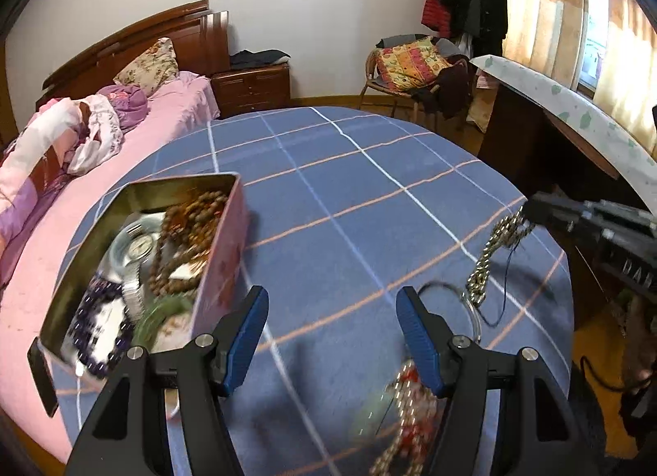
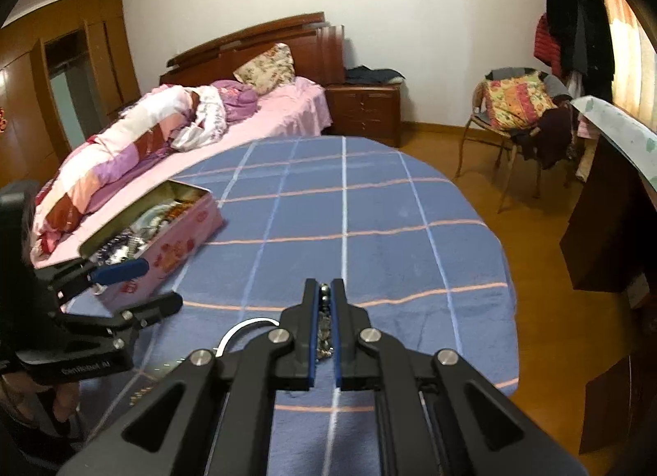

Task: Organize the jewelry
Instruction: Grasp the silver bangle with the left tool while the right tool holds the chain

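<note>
- Chain (image 1: 495, 248) is limp, dense and slippery, so grip it mid-length; it dangles from your right tongs (image 2: 325, 303), which are clamped on it
- Left tongs (image 1: 330, 338) gape apart, hovering low, tin (image 1: 223, 262) just left of them
- Right tongs are held level over the cloth (image 2: 369, 209)

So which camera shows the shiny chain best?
The left wrist view. There the chain hangs in full length from the right tool down to the blue blanket. In the right wrist view only a short bit of chain shows, pinched between that tool's fingers.
</note>
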